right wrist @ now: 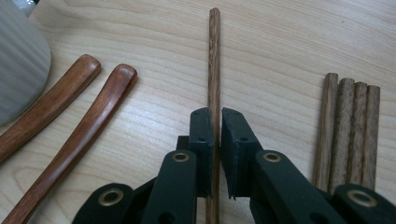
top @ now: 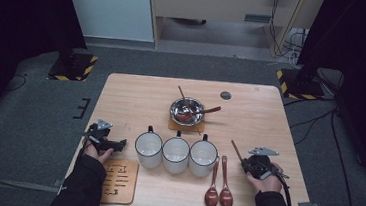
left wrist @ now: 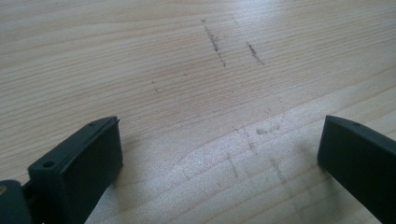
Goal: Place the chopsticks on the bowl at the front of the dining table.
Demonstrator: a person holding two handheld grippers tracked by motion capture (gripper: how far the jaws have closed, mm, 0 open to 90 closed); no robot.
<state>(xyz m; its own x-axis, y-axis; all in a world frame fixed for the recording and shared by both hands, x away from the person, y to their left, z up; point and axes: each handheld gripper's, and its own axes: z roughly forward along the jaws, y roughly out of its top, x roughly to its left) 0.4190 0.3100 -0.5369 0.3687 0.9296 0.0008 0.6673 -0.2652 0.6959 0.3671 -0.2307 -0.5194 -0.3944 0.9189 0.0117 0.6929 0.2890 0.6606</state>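
Note:
My right gripper (right wrist: 217, 116) is shut on a single wooden chopstick (right wrist: 214, 56), which runs straight ahead between the jaws and lies low over the table. In the high view this gripper (top: 244, 162) is at the right of the table, and the chopstick (top: 236, 150) points away towards the far left. Several more chopsticks (right wrist: 350, 130) lie side by side just right of the jaws. My left gripper (left wrist: 219, 144) is open over bare wood with nothing between its jaws. It sits at the table's left edge (top: 119, 143), left of the mugs.
Three white mugs (top: 175, 154) stand in a row mid-table. Two wooden spoons (top: 218, 194) lie between the mugs and my right gripper. A steel bowl (top: 174, 107) on a coaster holds a spoon and a stick. A slotted wooden board (top: 119, 180) lies front left.

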